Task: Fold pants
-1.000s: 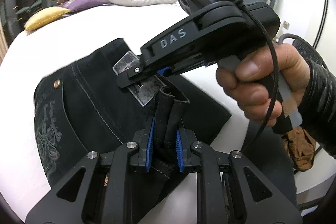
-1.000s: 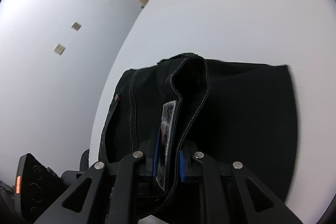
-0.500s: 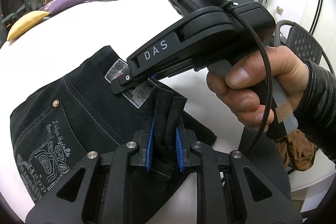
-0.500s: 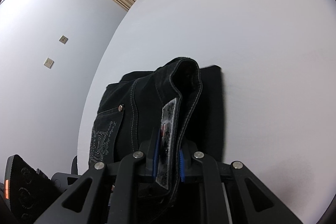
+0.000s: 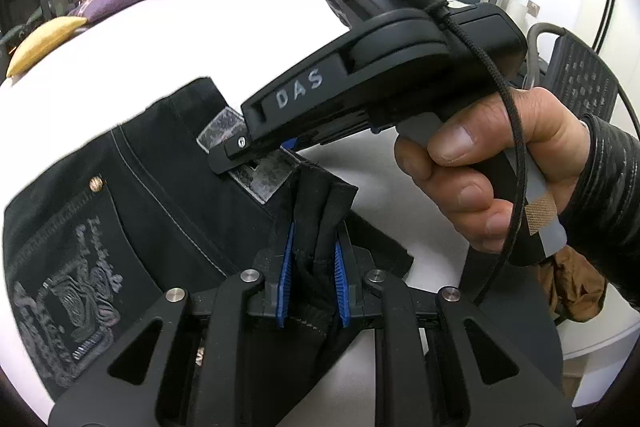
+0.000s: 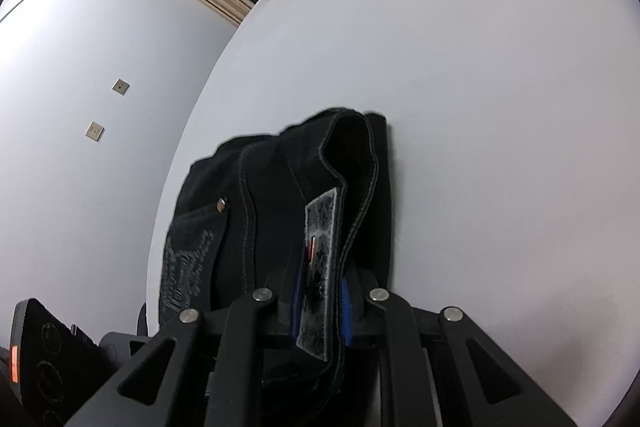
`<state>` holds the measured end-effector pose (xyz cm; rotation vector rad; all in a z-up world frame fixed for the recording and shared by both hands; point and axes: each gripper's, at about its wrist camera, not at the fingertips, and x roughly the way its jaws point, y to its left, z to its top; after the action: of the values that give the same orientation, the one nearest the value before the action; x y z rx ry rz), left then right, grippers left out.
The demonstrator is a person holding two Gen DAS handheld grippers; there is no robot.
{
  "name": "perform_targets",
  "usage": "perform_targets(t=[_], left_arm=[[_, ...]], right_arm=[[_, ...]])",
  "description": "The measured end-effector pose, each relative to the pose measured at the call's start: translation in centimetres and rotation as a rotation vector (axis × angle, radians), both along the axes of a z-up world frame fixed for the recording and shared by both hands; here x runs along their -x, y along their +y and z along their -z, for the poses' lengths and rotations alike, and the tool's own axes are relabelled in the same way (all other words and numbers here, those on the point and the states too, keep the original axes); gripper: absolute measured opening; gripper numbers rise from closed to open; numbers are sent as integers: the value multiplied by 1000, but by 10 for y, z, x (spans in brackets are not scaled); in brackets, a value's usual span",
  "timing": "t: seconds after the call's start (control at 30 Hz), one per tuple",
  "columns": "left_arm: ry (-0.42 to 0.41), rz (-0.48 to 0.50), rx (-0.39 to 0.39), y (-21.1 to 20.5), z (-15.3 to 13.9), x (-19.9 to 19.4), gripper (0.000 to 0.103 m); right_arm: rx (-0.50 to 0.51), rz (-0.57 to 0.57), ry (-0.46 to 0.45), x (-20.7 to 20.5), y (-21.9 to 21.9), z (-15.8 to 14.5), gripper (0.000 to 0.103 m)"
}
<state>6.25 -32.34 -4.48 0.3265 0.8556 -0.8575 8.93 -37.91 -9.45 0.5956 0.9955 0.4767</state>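
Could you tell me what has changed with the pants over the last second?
The far fold of the black pants has shrunk towards the camera in the right view, baring more white surface. Both the left tongs and right tongs stayed clamped on the fabric throughout.

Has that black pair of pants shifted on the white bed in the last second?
Yes. In the right wrist view, the black pants folded up: their far edge drew back across the white bed, toward the camera.

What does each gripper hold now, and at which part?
Both hold the black pants. The left gripper pinches a bunched edge of fabric; the right gripper pinches the waistband at its grey label.
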Motion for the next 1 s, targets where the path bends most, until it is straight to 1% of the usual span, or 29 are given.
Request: perform_targets(t=[0.03, 0.07, 0.1, 0.13, 0.17, 0.2, 0.27, 0.3, 0.33, 0.37, 0.4, 0.43, 0.47, 0.5, 0.53, 0.6, 0.63, 0.67, 0.7, 0.73, 0.77, 0.8, 0.83, 0.87, 0.93, 1.0], left_arm=[[0, -3, 4, 1, 1, -1, 18], [1, -5, 10, 3, -1, -2, 24], [21, 1, 34, 5, -2, -2, 30], [45, 10, 53, 7, -4, -2, 34], [65, 20, 70, 10, -4, -2, 49], [96, 34, 100, 16, -8, 1, 59], [114, 37, 141, 30, -16, 7, 60], [136, 39, 172, 42, -22, 9, 60], [146, 34, 195, 51, -26, 10, 60], [146, 19, 217, 62, -30, 9, 60], [142, -6, 232, 74, -35, 5, 60], [137, -40, 250, 87, -41, -1, 60], [129, -66, 266, 99, -45, -9, 60], [102, -106, 270, 113, -51, -21, 59], [65, -148, 250, 123, -55, -33, 56], [25, -211, 223, 135, -57, -55, 33], [13, -252, 205, 144, -56, -74, 31], [3, -286, 190, 150, -55, -89, 31], [-7, -325, 168, 156, -51, -107, 26], [-8, -346, 158, 159, -48, -115, 23], [2, -370, 141, 164, -42, -126, 21], [18, -386, 126, 169, -34, -136, 19], [32, -393, 122, 172, -27, -142, 16], [41, -401, 112, 174, -19, -146, 14], [41, -406, 96, 176, -11, -148, 14], [39, -408, 88, 175, -5, -142, 14]], right_arm=[[-24, 7, 0, 0, -2, 6, 15], [-48, 15, -2, 1, -5, 10, 15], [-76, 24, -6, 2, -7, 14, 16], [-97, 31, -12, 4, -9, 16, 18], [-122, 38, -15, 5, -11, 17, 19], [-140, 45, -13, 7, -13, 18, 23], [-149, 73, -10, 12, -18, 15, 27], [-137, 95, -11, 16, -22, 12, 30], [-127, 113, -12, 20, -25, 9, 37], [-78, 158, -7, 26, -30, 3, 44], [-31, 200, -4, 33, -34, -3, 45], [-9, 219, -5, 37, -37, -8, 36], [-10, 221, -25, 43, -37, -18, 15], [-12, 207, -54, 48, -33, -29, 9], [-4, 191, -79, 52, -27, -38, 8], [30, 118, -131, 56, -2, -58, 6], [58, 73, -136, 54, 14, -62, 6], [82, 46, -132, 52, 24, -61, 6], [112, 24, -116, 48, 35, -58, 6], [148, 13, -77, 42, 45, -49, 6], [171, 18, -42, 38, 47, -41, 6], [199, 33, 0, 34, 48, -29, 0], [215, 46, 34, 31, 47, -18, 0], [201, 50, 34, 32, 45, -11, 0], [171, 66, 23, 35, 41, -4, 0], [180, 82, 20, 37, 43, -1, 0]])
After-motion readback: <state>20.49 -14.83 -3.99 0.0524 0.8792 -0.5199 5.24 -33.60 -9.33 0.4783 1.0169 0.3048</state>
